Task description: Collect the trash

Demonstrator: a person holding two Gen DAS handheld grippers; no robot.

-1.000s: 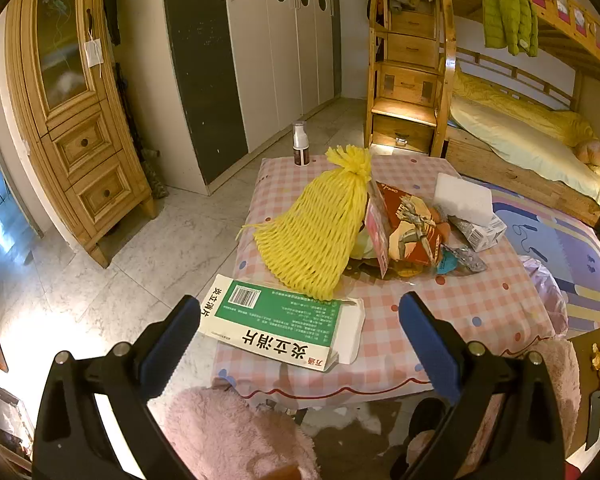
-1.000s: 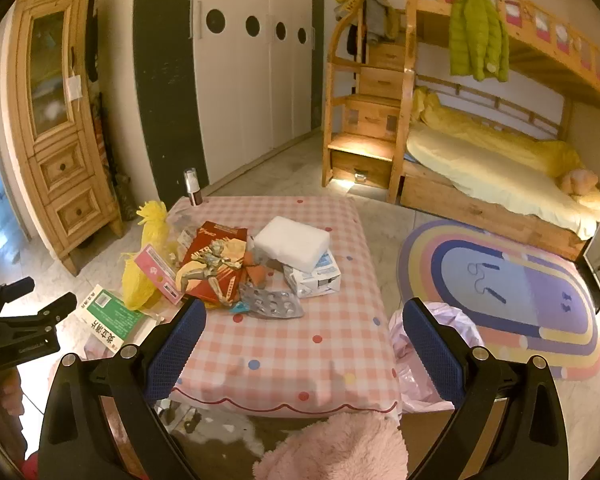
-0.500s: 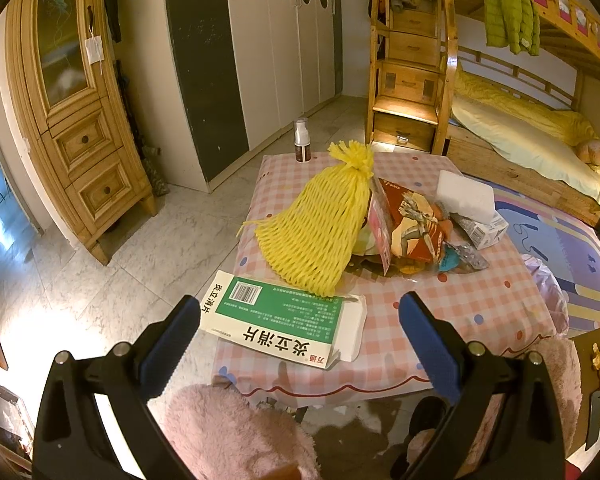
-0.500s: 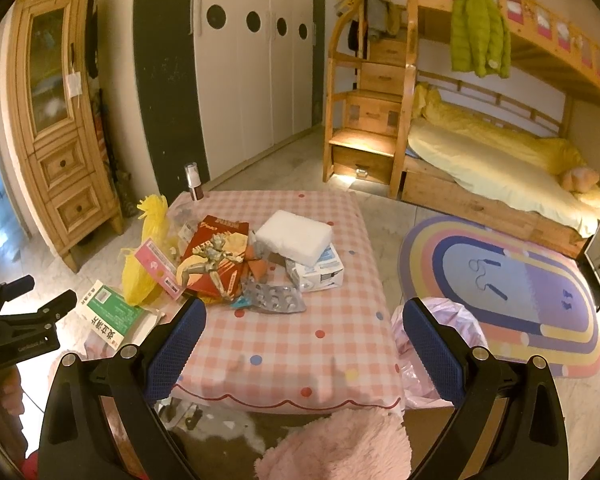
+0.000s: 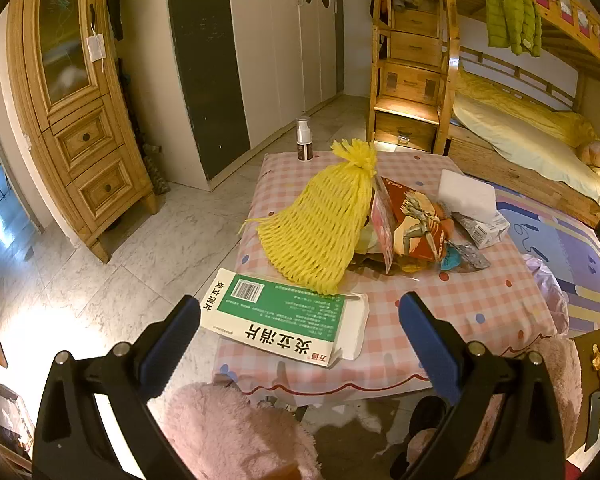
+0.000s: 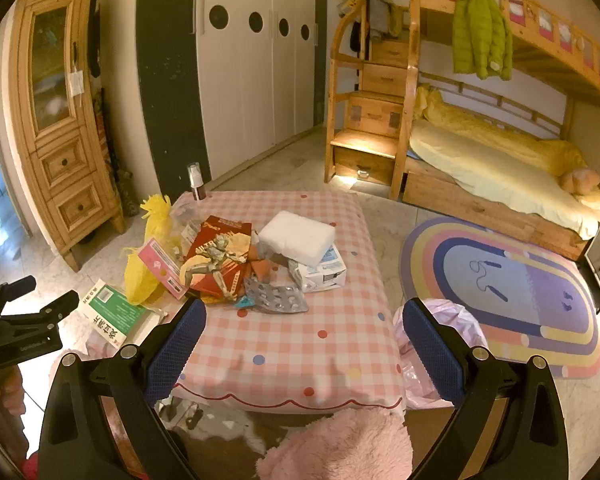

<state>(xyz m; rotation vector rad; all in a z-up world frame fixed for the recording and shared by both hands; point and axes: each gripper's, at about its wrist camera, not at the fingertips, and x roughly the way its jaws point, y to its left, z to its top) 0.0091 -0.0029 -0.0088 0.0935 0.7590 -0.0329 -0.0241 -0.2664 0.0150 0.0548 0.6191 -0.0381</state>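
Note:
Trash lies on a low table with a pink checked cloth (image 6: 332, 332). A green and white medicine box (image 5: 278, 318) lies at its near left corner, also in the right wrist view (image 6: 114, 314). Behind it are a yellow foam net (image 5: 320, 232), a red printed box (image 6: 216, 260), a blister pack (image 6: 276, 298), a white foam block (image 6: 298, 236) and a small carton (image 6: 324, 274). My left gripper (image 5: 300, 332) is open and empty, just in front of the medicine box. My right gripper (image 6: 302, 336) is open and empty, above the table's near edge.
A pink plastic bag (image 6: 444, 320) hangs at the table's right side. A small bottle (image 5: 304, 140) stands at the far corner. A fluffy pink stool (image 6: 340, 444) sits below the near edge. A wooden cabinet (image 5: 72, 100) is left, a bunk bed (image 6: 500, 152) and rug (image 6: 512, 292) right.
Both views have shifted slightly; the table and trash sit a little nearer and lower in the right wrist view. Both grippers stay open and empty.

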